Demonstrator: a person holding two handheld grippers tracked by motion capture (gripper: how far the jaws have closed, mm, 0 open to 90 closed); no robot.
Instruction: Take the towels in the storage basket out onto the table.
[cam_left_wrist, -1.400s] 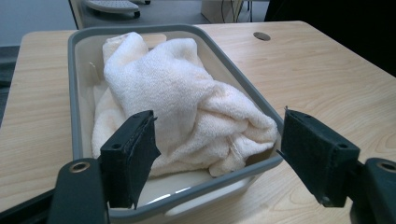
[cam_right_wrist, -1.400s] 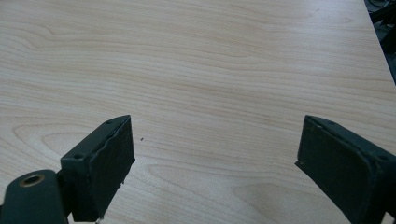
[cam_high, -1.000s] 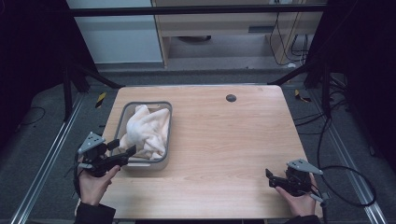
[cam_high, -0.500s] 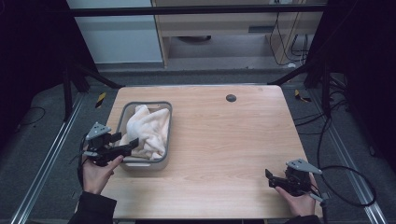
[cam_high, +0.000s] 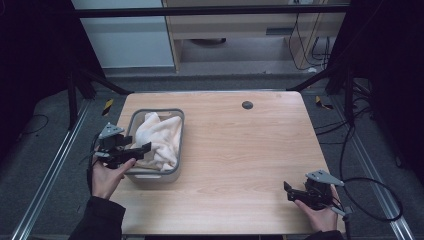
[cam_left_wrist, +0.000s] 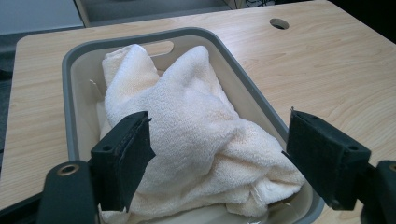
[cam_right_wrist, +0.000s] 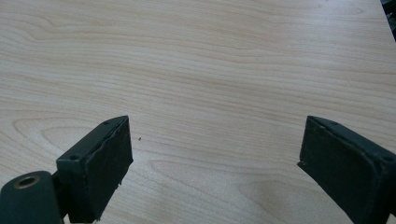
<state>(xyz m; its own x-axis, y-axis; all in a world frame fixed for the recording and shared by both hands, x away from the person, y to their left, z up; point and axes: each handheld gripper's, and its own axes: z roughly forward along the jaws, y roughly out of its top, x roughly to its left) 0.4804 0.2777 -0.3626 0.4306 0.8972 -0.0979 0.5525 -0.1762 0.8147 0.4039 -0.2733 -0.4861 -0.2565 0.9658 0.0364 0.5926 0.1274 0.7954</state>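
A grey plastic tub (cam_high: 155, 111) sits on the left half of the wooden table, with a crumpled cream towel (cam_high: 157, 137) heaped inside it. My left gripper (cam_high: 142, 149) hovers at the tub's near left corner and points across it. Its jaws stand wide and have just been opening a little further. In the left gripper view the towel (cam_left_wrist: 187, 107) lies beyond and below the left gripper (cam_left_wrist: 219, 149), untouched, inside the tub's rim (cam_left_wrist: 67, 93). My right gripper (cam_high: 287, 190) rests low at the table's near right, open over bare wood, as the right gripper view shows (cam_right_wrist: 215, 158).
A round cable hole (cam_high: 247, 105) lies in the tabletop (cam_high: 240, 150) near the far edge. Black frame posts stand at both sides, and cables (cam_high: 370, 200) trail on the floor to the right. Bare wood stretches from the tub to the right edge.
My left hand has moved away from the person along the tub's left side and now sits slightly higher. The right hand has kept still.
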